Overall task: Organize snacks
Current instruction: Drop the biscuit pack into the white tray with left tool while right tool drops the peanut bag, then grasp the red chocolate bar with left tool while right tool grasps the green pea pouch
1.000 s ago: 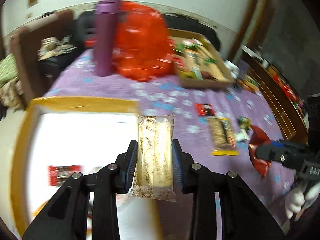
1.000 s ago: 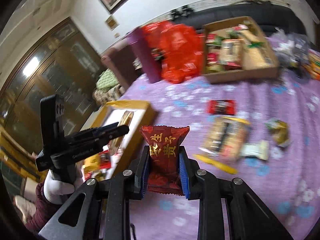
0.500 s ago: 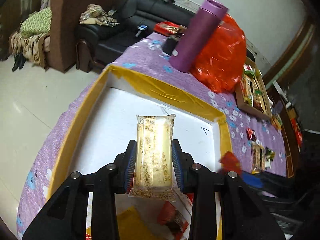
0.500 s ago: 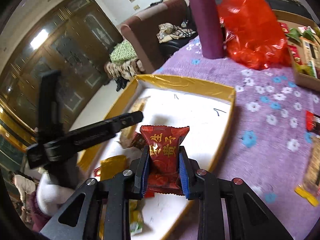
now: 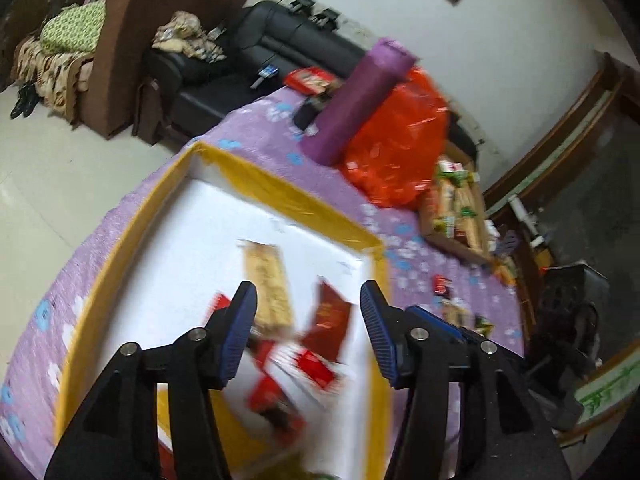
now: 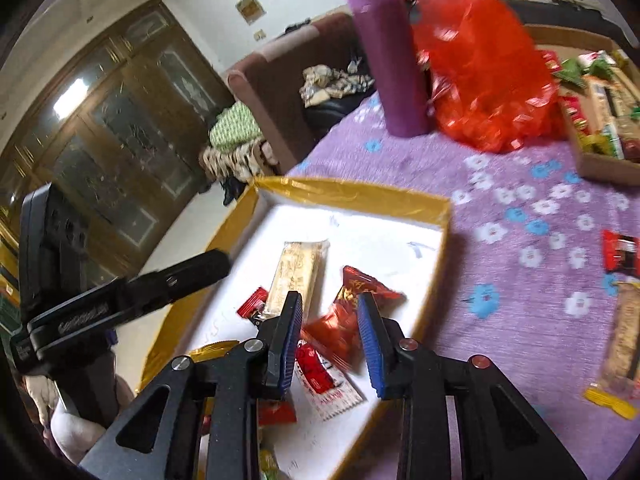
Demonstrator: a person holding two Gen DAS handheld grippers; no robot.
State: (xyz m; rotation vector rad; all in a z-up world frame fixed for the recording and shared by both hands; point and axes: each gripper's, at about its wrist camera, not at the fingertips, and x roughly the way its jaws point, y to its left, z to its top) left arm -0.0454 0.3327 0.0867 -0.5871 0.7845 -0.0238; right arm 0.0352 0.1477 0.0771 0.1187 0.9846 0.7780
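In the left wrist view, the left claw (image 5: 308, 320) has its jaws opening, with nothing pressed between them. Below it, the pale long snack bar (image 5: 269, 284) lies in the white box with a yellow rim (image 5: 280, 190). Its long axis runs away from the camera, slightly tilted. Beside it on the right is the dark red packet (image 5: 330, 320), blurred. This view alone shows the black sofa (image 5: 256, 60) behind the counter (image 5: 256, 136).

In the right wrist view, the right claw (image 6: 326, 334) is also opening, narrow, and the pads touch nothing. The snack bar (image 6: 298, 272) is sharp here, cream with brown print, pointing toward the far wall of the box (image 6: 352, 192). The red packet (image 6: 360, 288) lies just right of it. Only this view shows more snacks on the purple cloth (image 6: 520, 280) at the right edge.
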